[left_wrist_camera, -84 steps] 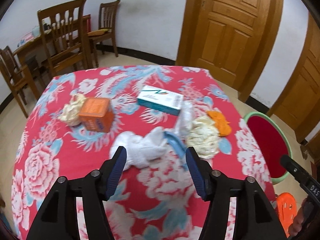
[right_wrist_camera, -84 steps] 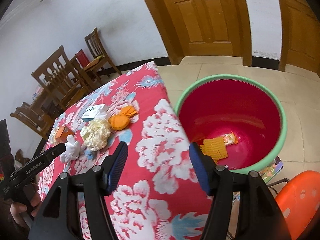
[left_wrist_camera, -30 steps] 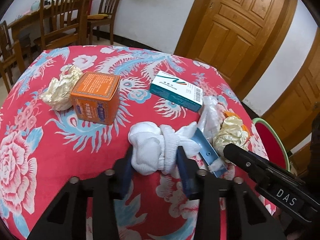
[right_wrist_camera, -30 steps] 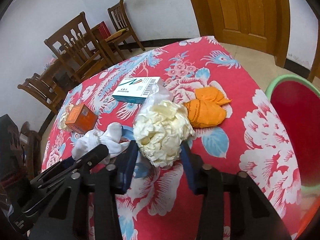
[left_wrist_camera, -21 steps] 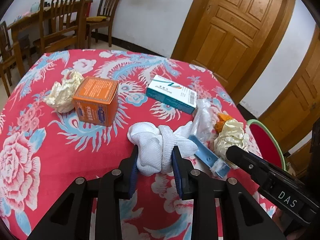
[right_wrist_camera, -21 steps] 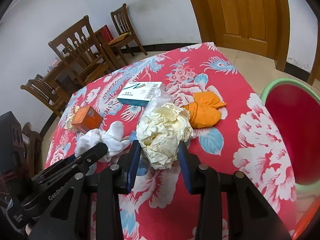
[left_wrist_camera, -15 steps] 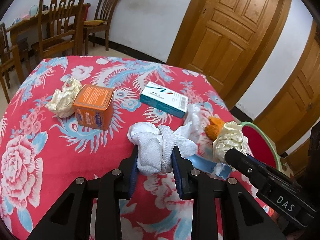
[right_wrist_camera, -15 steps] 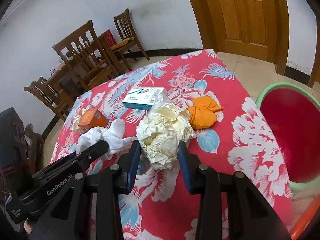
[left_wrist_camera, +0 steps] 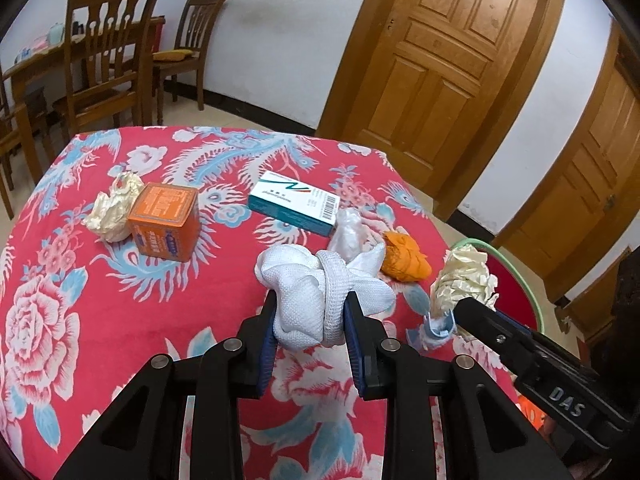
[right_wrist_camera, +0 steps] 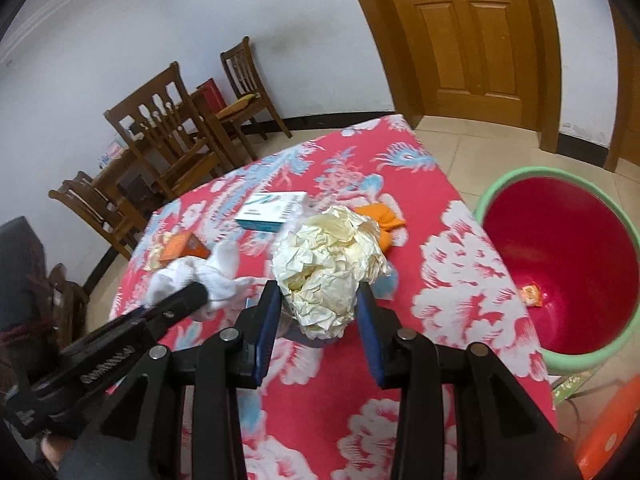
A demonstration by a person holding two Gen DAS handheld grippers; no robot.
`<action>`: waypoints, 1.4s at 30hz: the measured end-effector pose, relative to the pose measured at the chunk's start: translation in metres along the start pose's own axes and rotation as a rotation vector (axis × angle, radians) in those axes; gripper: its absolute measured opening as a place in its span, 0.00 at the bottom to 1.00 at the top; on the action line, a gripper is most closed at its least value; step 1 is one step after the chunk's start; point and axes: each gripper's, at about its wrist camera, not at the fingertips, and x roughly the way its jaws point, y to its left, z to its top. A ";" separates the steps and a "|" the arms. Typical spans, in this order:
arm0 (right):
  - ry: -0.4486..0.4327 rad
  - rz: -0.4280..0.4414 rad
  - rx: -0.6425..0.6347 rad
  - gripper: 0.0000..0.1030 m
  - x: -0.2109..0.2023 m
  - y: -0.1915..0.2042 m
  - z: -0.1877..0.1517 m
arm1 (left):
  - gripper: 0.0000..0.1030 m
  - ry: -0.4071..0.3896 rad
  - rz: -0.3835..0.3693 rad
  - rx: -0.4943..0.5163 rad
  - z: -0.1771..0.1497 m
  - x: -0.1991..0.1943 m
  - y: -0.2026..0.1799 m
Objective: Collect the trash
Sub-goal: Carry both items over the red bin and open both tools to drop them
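Left tongs: the left tongs (left_wrist_camera: 310, 312) are clamped on a knotted white woven cloth bundle (left_wrist_camera: 320, 292); the blue pads press it from both sides and most of it bulges above them, over the table.
Left tongs, motion: the jaws have just been closing on the cloth.
Right tongs: the right tongs (right_wrist_camera: 318, 304) grip a crumpled cream paper ball (right_wrist_camera: 328, 264) between their blue pads, raised over the table's right part.
Table: a table covered with a red cloth printed with white and blue flowers (left_wrist_camera: 120, 312).
Trash on the table: an orange cardboard cube box (left_wrist_camera: 166, 220) touching a smaller crumpled cream paper wad (left_wrist_camera: 114, 208) on its left; a flat white and teal carton with a barcode (left_wrist_camera: 294, 202); a scrunched clear plastic film (left_wrist_camera: 348, 234) just beside that carton; a crumpled orange wrapper (left_wrist_camera: 404, 258) near the table's right edge.
Bin: a round red tub with a pale green rim (right_wrist_camera: 560, 264) stands on the floor just right of the table, with a small orange scrap (right_wrist_camera: 530, 293) inside.
Background: brown wooden chairs (left_wrist_camera: 104, 60) and panelled wooden doors (left_wrist_camera: 436, 64).
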 end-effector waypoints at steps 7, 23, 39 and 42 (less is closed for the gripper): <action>0.023 -0.128 -0.005 0.40 0.013 -0.024 -0.010 | 0.30 0.008 -0.004 0.016 -0.005 -0.001 -0.009; -0.029 -0.251 0.015 0.39 0.006 -0.060 -0.011 | 0.30 0.026 -0.003 0.036 -0.008 0.006 -0.018; -0.097 -0.283 0.122 0.39 -0.033 -0.105 -0.009 | 0.30 0.026 -0.036 0.095 -0.004 0.009 -0.060; -0.101 -0.296 0.151 0.39 -0.038 -0.118 -0.010 | 0.30 0.029 -0.047 0.113 -0.003 0.012 -0.072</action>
